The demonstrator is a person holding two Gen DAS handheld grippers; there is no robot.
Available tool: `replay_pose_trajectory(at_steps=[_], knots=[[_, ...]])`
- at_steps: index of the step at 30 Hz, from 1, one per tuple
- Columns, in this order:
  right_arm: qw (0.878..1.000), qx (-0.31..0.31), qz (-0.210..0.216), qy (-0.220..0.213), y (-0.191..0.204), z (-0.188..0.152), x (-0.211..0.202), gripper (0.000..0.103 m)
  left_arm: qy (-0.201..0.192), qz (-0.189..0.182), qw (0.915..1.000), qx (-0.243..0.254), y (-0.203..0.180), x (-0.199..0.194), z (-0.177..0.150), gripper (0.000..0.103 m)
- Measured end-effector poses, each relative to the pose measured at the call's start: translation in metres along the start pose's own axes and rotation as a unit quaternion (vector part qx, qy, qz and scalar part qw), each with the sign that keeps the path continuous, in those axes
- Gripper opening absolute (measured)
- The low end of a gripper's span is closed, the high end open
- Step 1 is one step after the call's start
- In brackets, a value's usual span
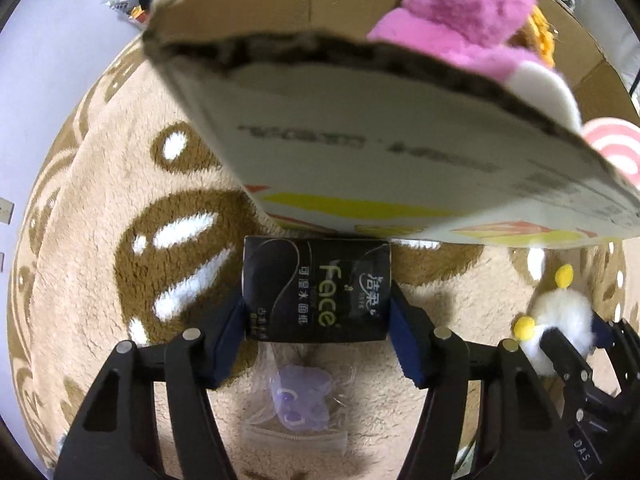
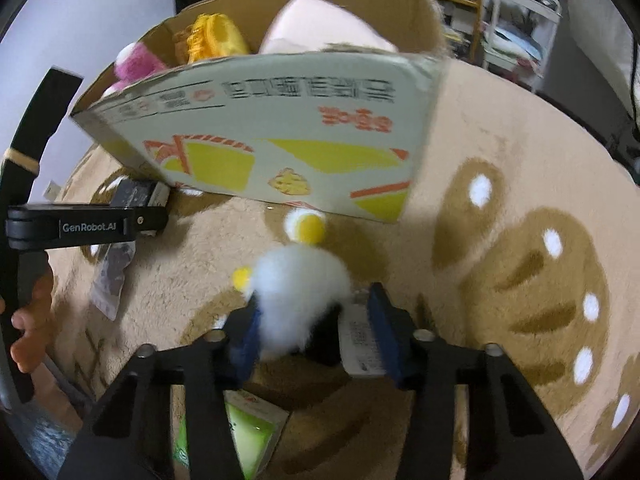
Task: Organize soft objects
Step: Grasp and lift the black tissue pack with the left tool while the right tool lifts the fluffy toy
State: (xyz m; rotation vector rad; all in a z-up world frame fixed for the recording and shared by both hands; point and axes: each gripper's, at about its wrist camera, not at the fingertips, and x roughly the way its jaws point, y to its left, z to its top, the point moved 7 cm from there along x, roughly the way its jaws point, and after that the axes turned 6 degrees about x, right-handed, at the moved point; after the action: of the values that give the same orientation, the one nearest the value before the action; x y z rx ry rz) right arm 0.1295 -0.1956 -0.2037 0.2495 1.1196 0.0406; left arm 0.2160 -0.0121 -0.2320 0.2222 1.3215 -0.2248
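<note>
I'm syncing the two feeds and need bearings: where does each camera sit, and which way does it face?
Left wrist: rides the left gripper, facing along its fingers at the box wall and rug; it grips a black tissue pack. The right gripper shows at right.
Right wrist: rides the right gripper, facing the box; it grips a white plush. The left gripper and a hand show at left.
Shared: box, rug, plush, pack.
</note>
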Motion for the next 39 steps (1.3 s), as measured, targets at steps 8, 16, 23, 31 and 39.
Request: replay_pose_trajectory(at_steps=[8,16,23,31,39], knots=[[1.000,-0.010,0.004,0.003,0.003,-0.001,0.004,0.035,-0.017,0.015,0.9997,0.009,-0.004,-0.015,-0.012,0.063],[0.999,-0.009,0.020,-0.029,0.005,0.006,-0.020,0.035,-0.082,0.052,0.9953,0.005,0.010,-0.061,-0.020,0.063],[0.998,-0.006,0.034,-0.056,0.002,0.011,-0.039,0.035,-0.148,0.057,0.9874,-0.007,0.011,-0.106,-0.028,0.063],[0.990,-0.016,0.052,-0.127,0.025,0.019,-0.085,0.035,-0.250,0.066,0.9661,0.005,0.001,-0.163,-0.018,0.063],[0.978,-0.017,0.054,-0.200,0.031,0.032,-0.124,0.035,-0.308,0.071,0.9481,0.033,-0.010,-0.197,-0.008,0.063]])
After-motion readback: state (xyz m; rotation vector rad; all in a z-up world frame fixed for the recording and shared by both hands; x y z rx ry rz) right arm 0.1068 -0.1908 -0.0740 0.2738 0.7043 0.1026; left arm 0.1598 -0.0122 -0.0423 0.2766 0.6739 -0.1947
